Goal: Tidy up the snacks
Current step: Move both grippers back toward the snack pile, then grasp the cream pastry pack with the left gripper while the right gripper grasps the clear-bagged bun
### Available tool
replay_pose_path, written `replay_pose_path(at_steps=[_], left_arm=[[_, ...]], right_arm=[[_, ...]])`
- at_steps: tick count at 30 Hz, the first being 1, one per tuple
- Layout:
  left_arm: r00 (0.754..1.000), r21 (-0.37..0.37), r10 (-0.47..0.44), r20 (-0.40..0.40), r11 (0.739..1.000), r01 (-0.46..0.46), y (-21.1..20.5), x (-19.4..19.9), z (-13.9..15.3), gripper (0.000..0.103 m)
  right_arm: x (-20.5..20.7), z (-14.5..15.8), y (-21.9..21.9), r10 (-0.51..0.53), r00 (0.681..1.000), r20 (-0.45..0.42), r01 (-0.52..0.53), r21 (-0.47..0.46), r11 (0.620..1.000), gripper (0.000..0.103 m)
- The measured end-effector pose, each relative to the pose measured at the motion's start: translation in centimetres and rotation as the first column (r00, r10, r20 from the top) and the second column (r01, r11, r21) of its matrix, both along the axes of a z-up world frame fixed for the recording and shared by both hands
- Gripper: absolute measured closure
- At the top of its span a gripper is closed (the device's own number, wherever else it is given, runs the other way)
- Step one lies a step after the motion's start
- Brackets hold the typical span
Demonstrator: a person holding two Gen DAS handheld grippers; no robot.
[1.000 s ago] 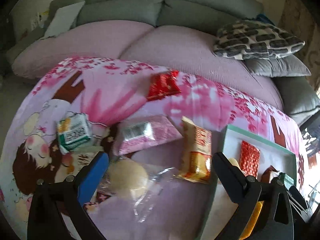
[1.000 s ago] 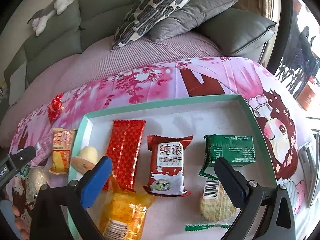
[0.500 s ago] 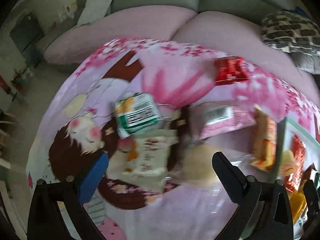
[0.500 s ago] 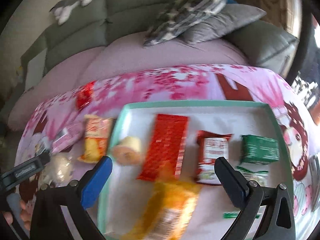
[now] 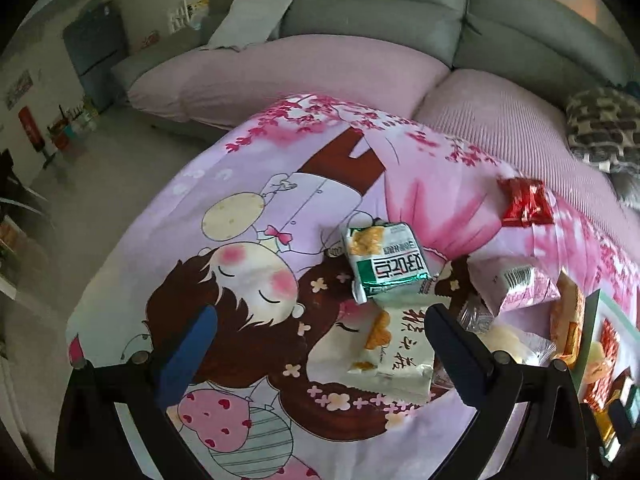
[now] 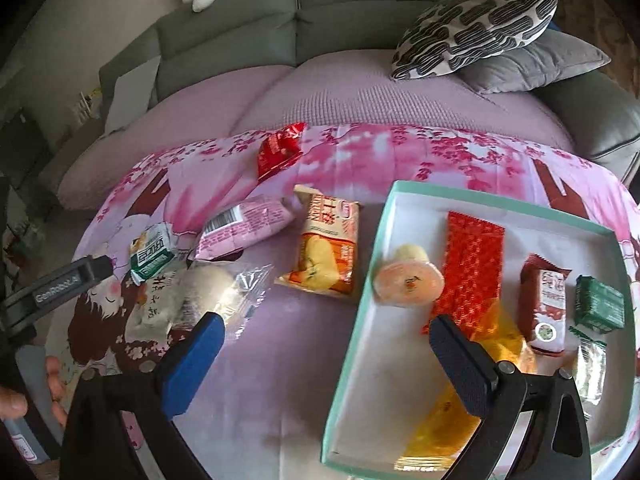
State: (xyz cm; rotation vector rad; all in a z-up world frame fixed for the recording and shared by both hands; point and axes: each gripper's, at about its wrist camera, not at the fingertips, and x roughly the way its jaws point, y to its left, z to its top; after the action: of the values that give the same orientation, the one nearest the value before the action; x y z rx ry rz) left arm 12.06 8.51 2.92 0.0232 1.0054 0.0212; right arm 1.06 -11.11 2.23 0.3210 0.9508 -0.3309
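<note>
Tray cut off at right edge; yellow pack behind right fingers.

Grey sofa behind — patterned cushion, beige floor.

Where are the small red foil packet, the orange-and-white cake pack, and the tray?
small red foil packet [image 6: 279,151], right wrist view, middle of the crinkled wrapper.
orange-and-white cake pack [image 6: 326,246], right wrist view, centre of its printed front.
tray [image 6: 352,312], right wrist view, on its teal left wall.
</note>
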Motion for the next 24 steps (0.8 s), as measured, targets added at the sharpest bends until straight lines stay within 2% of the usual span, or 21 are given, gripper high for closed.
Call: replay_pose_path(at_steps=[5,11,17,21,24], left_arm=[[1.0,-0.066,0.029,-0.002,0.997,-0.029,1.6,0.6,-0.5,0.0],[1.0,-0.062,-0.001,0.009,0.998,0.001,1.6,1.2,-1.4,0.0],[0.998,-0.099,-0.049,-0.026,0.994,0.046,1.3,2.1,-2.6,0.0],[0.996,-0.151,-0.052,-0.079,0.988,0.039,1.8,2.8,-3.3,0.0],[0.993,-0.136,-0.055,-0.1,0.99,0.042,1.8,3.0,-3.8,0.0]], right_arm=[[0.6,-0.5,0.9,0.029,1.0,-0.001,-0.029,-0.001,1.0,0.0],[1.4,-1.0,2.6,0.066,0.998,0.025,-0.066,-0.005,0.998,0.0],[2.8,-1.8,4.2,0.099,0.995,0.016,-0.098,-0.014,0.995,0.0],[3.8,-2.2,5.0,0.126,0.992,0.021,-0.126,-0.002,0.992,0.0],[4.7,-2.8,5.8,0.139,0.99,0.006,-0.139,-0.023,0.99,0.0]])
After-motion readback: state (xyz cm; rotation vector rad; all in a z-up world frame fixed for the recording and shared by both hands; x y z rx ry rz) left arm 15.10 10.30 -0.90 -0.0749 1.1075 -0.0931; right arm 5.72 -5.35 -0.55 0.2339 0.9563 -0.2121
